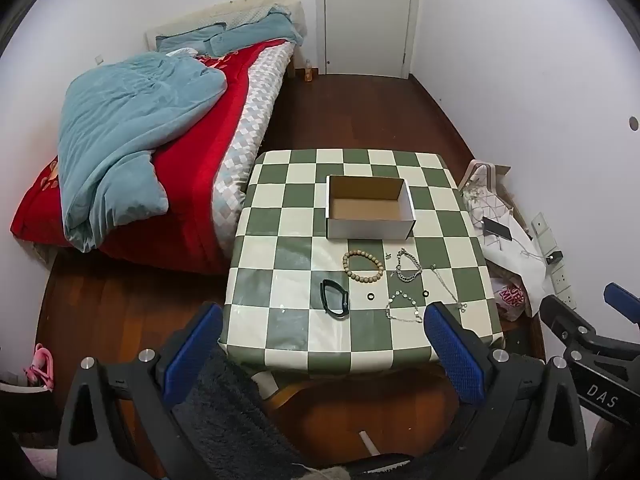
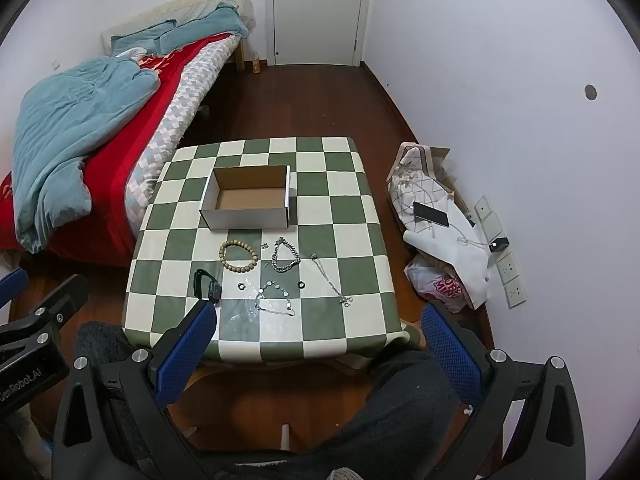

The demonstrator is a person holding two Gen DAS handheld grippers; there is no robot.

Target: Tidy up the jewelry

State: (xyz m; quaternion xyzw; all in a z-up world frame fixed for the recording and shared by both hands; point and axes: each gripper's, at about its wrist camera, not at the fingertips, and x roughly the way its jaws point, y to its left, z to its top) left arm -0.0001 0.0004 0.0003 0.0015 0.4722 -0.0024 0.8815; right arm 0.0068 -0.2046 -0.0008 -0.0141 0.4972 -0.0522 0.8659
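Both jaws spread wide, gripping nothing: left hand-held gripper, right hand-held gripper. "DAS" legible on right unit's body. Beaded bracelet, chains on checkered bench, before empty cardboard box. Floor bag print unreadable.

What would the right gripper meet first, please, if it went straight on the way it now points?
Probably the checkered tabletop near its front edge, about where the coin-disc silver chain lies; depth is unclear. The right gripper is open, holding nothing.

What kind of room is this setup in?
Most likely a bedroom in a home: an unmade bed with a red cover and a rumpled blue duvet, a closed white door, and a small green-and-cream checked table.
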